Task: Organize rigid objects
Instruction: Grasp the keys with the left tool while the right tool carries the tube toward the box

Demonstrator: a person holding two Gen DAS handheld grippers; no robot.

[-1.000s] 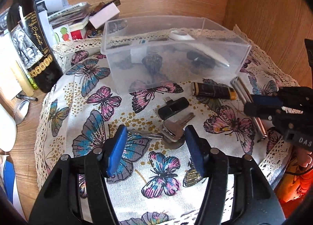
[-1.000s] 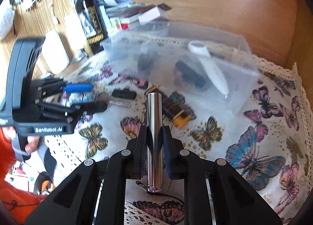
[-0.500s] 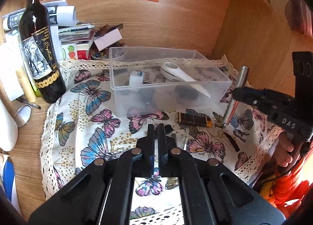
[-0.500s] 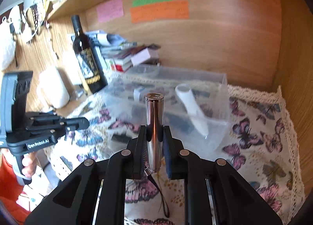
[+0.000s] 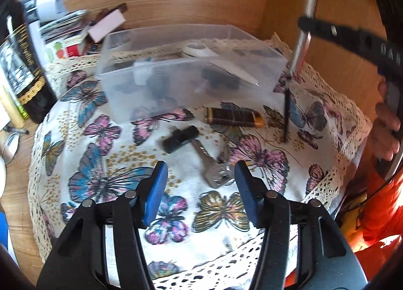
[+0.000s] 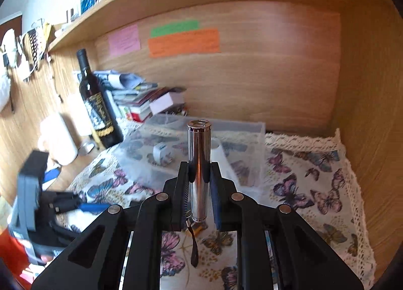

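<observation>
Right gripper (image 6: 201, 176) pinches the torch (image 6: 199, 164), a chrome cylinder held upright at centre frame of the right wrist view, its black strap (image 6: 194, 247) dangling below. We judge the step in hand is carrying the torch to the bin (image 5: 189, 75), which sits in the upper middle of the left wrist view.

To do it well, we should bring the torch over the bin's open top before tilting, lower it until the strap is inside the wall, then let go low so it does not knock the white item (image 5: 201, 52) already lying in the bin. The strap hangs loose and could snag on the rim; we should clear it first.

Left gripper (image 5: 200, 184) is spread wide, holding nothing, low centre of its own frame and hovering over the keys (image 5: 214, 166) on the butterfly cloth (image 5: 100, 184).

View differences: the left wrist view shows what is still loose on the cloth, namely the keys, a black stick (image 5: 180, 138) and a dark lighter (image 5: 234, 118) with a yellow end. The right wrist view hides those behind its own fingers, but shows the torch's grip squarely. In the left view the torch (image 5: 302, 35) is blurred, upper right.
</observation>
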